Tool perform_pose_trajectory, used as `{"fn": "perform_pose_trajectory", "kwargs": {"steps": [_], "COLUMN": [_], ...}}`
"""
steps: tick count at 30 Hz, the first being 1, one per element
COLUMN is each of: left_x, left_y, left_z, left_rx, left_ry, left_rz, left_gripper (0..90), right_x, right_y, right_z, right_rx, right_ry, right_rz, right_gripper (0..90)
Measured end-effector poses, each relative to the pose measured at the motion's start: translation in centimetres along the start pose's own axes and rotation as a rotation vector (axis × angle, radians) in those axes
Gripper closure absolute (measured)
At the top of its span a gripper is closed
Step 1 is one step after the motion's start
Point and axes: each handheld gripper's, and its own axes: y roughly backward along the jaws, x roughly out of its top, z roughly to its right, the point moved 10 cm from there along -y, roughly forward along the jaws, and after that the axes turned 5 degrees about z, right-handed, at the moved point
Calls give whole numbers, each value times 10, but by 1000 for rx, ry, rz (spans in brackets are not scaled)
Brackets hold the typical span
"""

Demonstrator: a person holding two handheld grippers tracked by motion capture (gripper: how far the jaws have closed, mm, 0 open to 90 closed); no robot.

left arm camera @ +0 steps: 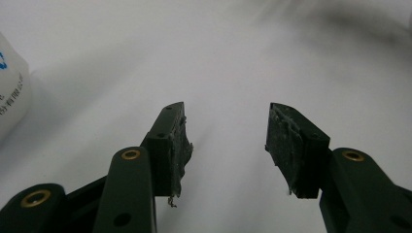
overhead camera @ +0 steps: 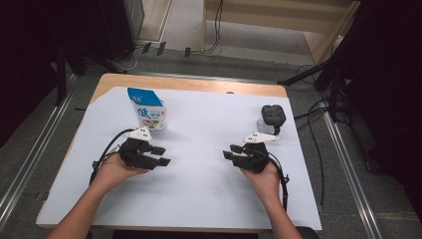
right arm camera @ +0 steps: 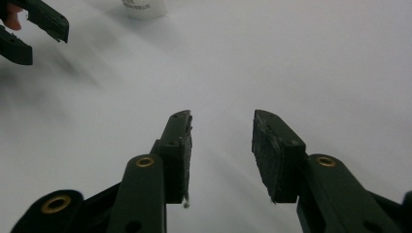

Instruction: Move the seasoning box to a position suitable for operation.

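**High view: both grippers empty, reach not yet begun**

High view puts the two hands low over the white sheet on the desk (overhead camera: 199, 209), each carrying a gripper, and neither one has anything in it. The left gripper (overhead camera: 160, 156) has its jaws parted with nothing but bare sheet between them; the left gripper view confirms this, its worn pads (left arm camera: 180, 145) standing apart over plain white. The right gripper (overhead camera: 231, 152) is likewise released, and the right gripper view shows empty sheet in the gap.

Just beyond the left gripper, slightly to its outer side, stands the blue-and-white pouch (overhead camera: 149, 111), upright and untouched; its white edge shows at the left margin of the left gripper view (left arm camera: 10, 97). Beyond the right gripper, close past its grey top plate, sits the dark-capped container (overhead camera: 271, 118), also untouched. In the right gripper view the left gripper appears at the far upper left (right arm camera: 34, 31), with the base of the pouch farther off (right arm camera: 144, 7).

My judgement is that this is the opening stage: hands poised, nothing picked up. The grippers point toward each other rather than at the items, so the next move likely calls for turning one gripper outward and forward toward the item behind it, keeping the jaws apart until they straddle it, then closing. The pouch looks soft, so a squeeze near its middle may dent it.
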Motion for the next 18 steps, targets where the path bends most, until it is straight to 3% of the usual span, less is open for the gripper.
{"fn": "perform_pose_trajectory", "kwargs": {"steps": [9, 18], "left_x": [0, 3], "left_y": [2, 1], "left_z": [-2, 1], "left_rx": [11, -15], "left_ry": [4, 11], "left_rz": [-2, 11], "left_gripper": [473, 463], "right_x": [4, 7], "right_y": [4, 12], "right_z": [1, 12], "right_rx": [-24, -64], "right_ry": [-10, -40], "right_rz": [32, 62], "right_gripper": [502, 444]}}
